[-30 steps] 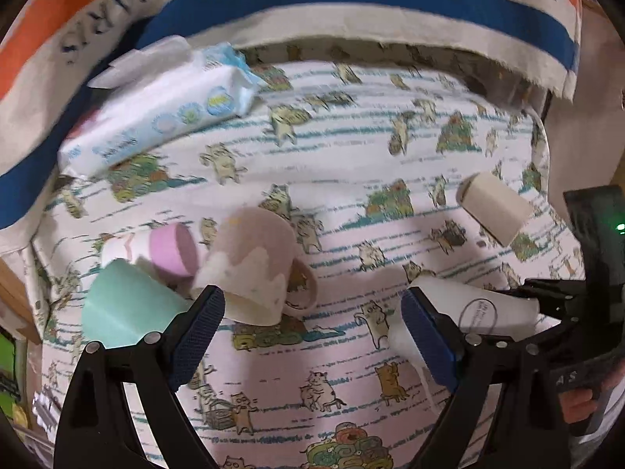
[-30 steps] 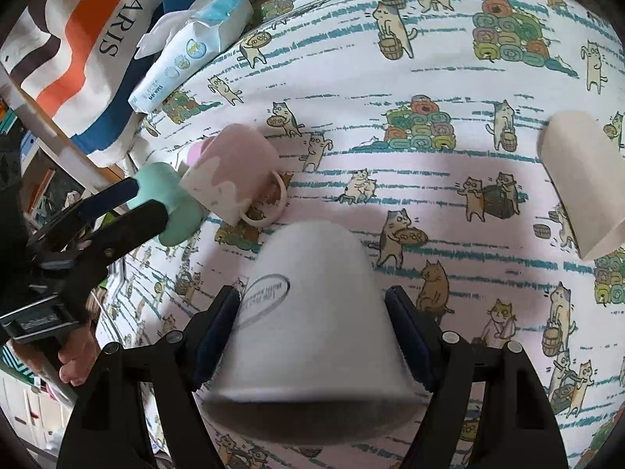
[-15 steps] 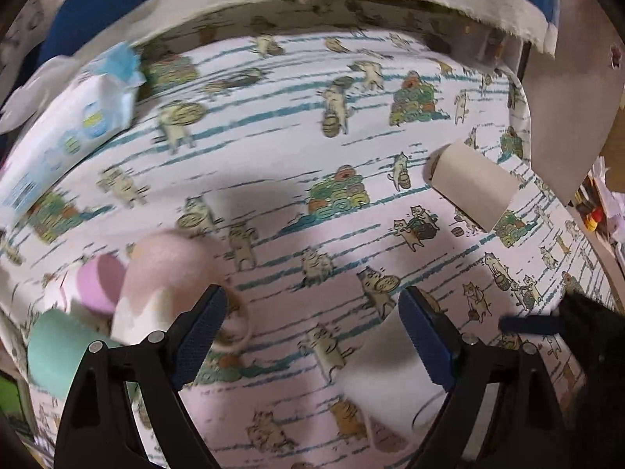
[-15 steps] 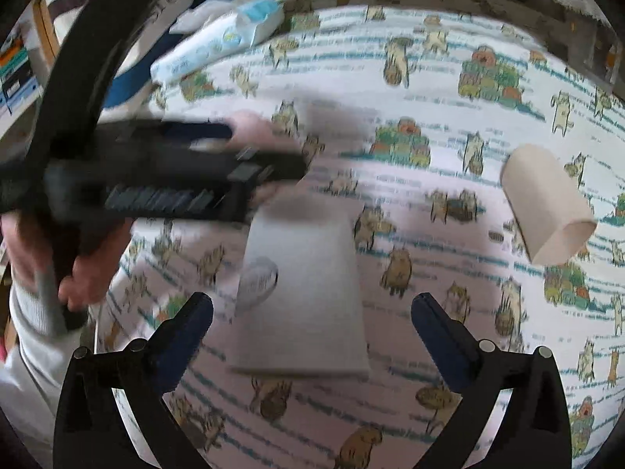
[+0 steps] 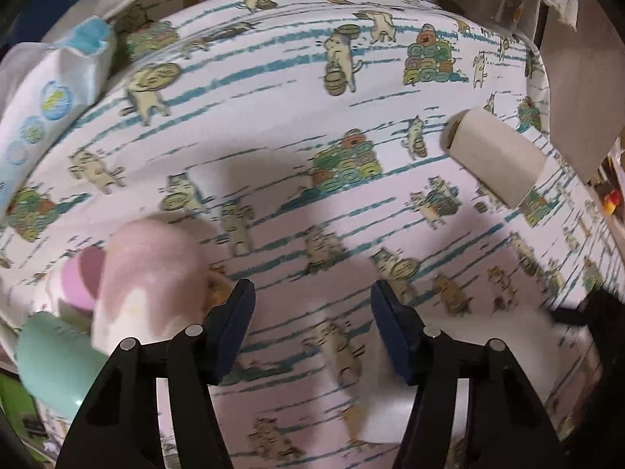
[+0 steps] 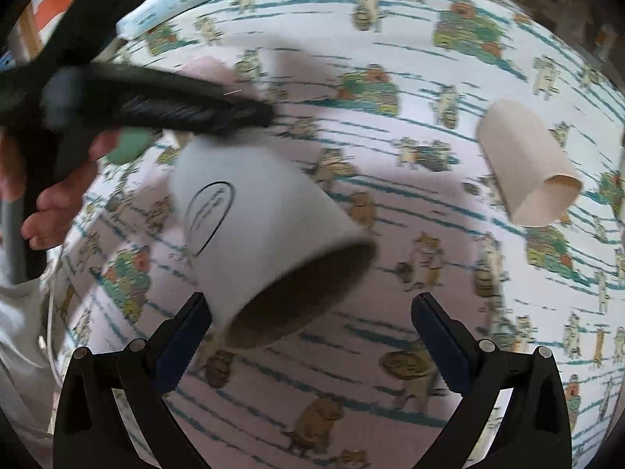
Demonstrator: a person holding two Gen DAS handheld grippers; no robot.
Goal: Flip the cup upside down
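I read no legible text: the oval printed mark on the white cup point(image 6: 265, 230) and the wipes pack point(image 5: 47, 113) print are blurred.

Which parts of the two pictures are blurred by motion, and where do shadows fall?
Left wrist view: pink mug smeared, cardboard tube fairly sharp, grey shadows on the cloth. Right wrist view: white cup and left gripper blurred; the cup casts a shadow.

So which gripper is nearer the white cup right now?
Right. The right gripper sits open just at the white cup's tilted rim; the left gripper is open beside it, the cup past its right finger.
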